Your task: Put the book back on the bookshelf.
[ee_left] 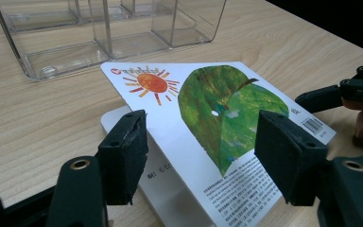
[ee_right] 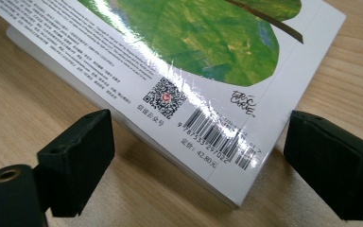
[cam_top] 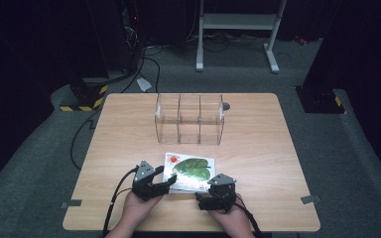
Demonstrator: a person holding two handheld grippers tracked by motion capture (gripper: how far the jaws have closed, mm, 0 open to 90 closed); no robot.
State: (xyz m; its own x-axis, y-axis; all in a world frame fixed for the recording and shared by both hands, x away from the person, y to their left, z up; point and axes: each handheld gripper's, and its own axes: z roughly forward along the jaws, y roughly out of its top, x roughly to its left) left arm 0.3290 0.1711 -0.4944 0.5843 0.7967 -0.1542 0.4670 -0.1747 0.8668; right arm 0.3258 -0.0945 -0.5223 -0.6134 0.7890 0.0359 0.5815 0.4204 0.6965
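Flat on the wooden table (cam_top: 258, 124), near its front edge: a white book (cam_top: 189, 171) with a green leaf and a red sun on the cover, lying between the two grippers. Behind it, farther up the table and well apart from it, a clear plastic organizer (cam_top: 190, 119) with three compartments, standing upright.

At the book's left corner: the left gripper (cam_top: 164, 184), held in the person's left hand (cam_top: 139, 208), jaws spread wide. Seen along its own jaws, one pad (ee_left: 125, 153) resting beside the near left edge of the book, the other pad (ee_left: 283, 156) hanging over the printed text at the lower part of the cover, so the corner lies in the gap. Not pinching; whether either pad actually touches the cover, hard to tell from this angle.

At the book's right corner: the right gripper (cam_top: 204, 201), held in the right hand (cam_top: 235, 218), likewise spread. From its own view, the barcode corner (ee_right: 220, 142) pointing straight into the gap, one pad (ee_right: 82, 161) off to one side on the bare wood, the other pad (ee_right: 331, 161) just beside the spine edge, both apparently clear of the book. Spine side slightly raised there, perhaps, with a shadow beneath the corner.
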